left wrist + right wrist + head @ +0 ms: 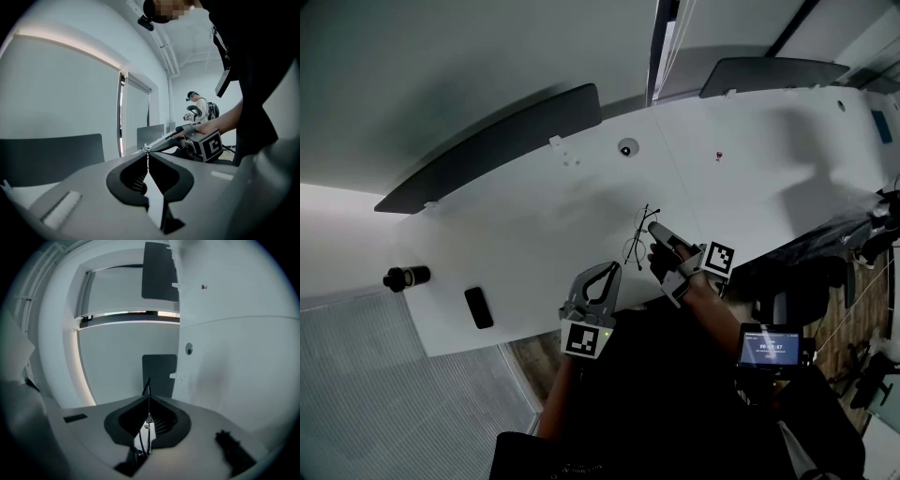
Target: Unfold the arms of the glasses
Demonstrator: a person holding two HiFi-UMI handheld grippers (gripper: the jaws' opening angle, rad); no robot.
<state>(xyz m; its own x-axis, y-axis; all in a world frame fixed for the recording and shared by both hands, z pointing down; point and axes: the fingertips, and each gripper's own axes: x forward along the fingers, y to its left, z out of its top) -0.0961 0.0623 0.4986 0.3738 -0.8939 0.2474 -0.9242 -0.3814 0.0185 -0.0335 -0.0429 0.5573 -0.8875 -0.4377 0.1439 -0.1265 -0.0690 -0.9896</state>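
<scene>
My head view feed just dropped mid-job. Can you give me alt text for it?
The right claw is shut on thin black wire-framed glasses over a white table, near its front edge. The left claw, shut and empty, is just left of it. Further left on the table lie a flat black slab and a black cylinder.

Glasses (638, 235) in right hand-held gripper (653, 226), white table (534, 225)

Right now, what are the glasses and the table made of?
The glasses: probably thin metal wire with a dark finish; the frame shows only as hair-thin black lines. The table: smooth matte white top, maybe laminate or painted board; it shows soft shadows and no grain.
</scene>
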